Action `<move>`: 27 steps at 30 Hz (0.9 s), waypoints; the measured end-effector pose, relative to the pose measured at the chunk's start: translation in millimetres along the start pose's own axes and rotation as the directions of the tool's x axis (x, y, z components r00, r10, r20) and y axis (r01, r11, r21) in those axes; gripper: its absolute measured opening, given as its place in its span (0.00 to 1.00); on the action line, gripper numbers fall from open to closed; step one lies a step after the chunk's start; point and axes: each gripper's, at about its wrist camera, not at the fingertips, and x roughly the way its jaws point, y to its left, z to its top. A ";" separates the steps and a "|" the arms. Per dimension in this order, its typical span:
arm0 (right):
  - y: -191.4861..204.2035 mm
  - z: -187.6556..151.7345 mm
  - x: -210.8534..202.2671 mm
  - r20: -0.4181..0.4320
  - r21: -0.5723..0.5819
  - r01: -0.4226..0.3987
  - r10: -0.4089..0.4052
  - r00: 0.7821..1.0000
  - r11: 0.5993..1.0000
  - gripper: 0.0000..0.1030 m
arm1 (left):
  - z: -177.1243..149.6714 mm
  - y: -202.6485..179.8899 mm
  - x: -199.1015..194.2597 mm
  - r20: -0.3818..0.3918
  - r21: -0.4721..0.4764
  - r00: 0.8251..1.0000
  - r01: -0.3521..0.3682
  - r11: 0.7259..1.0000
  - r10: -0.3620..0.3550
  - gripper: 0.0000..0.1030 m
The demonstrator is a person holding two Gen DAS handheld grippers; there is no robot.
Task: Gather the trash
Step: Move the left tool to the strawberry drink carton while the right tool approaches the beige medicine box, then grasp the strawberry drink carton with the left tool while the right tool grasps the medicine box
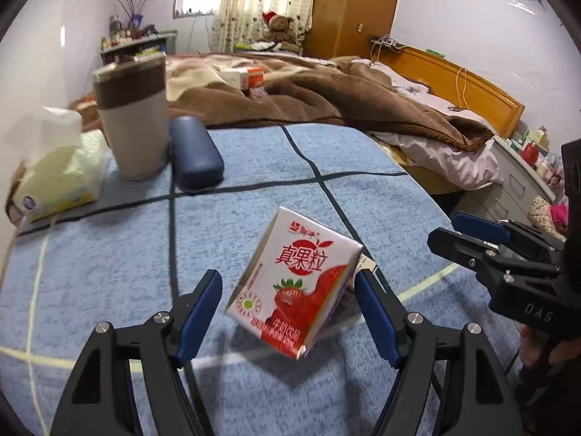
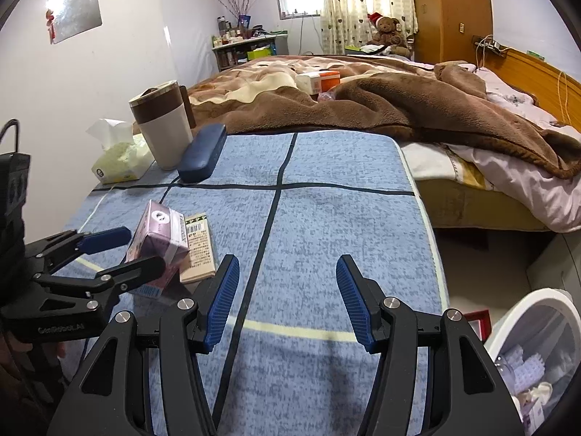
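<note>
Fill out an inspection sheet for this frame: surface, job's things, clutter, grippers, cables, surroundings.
Surface: blue cloth with dark grid lines covering the table.
Job's things: strawberry milk carton, tilted, between the left gripper's fingers; flat paper box lying beside it; white trash bin on the floor at right, holding scraps.
Clutter: tumbler, navy case, tissue pack at the far left.
Grippers: left gripper open around the carton; right gripper open, empty.
Cables: dark cable behind the left gripper.
Surroundings: bed with brown blanket, teddy bear, wardrobe.
</note>
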 end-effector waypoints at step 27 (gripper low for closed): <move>59.3 3.6 52.0 -0.128 -0.136 -0.098 0.081 0.988 0.986 0.59 | -17.9 68.7 -15.0 -0.038 -0.171 0.981 -0.196 0.966 0.192 0.72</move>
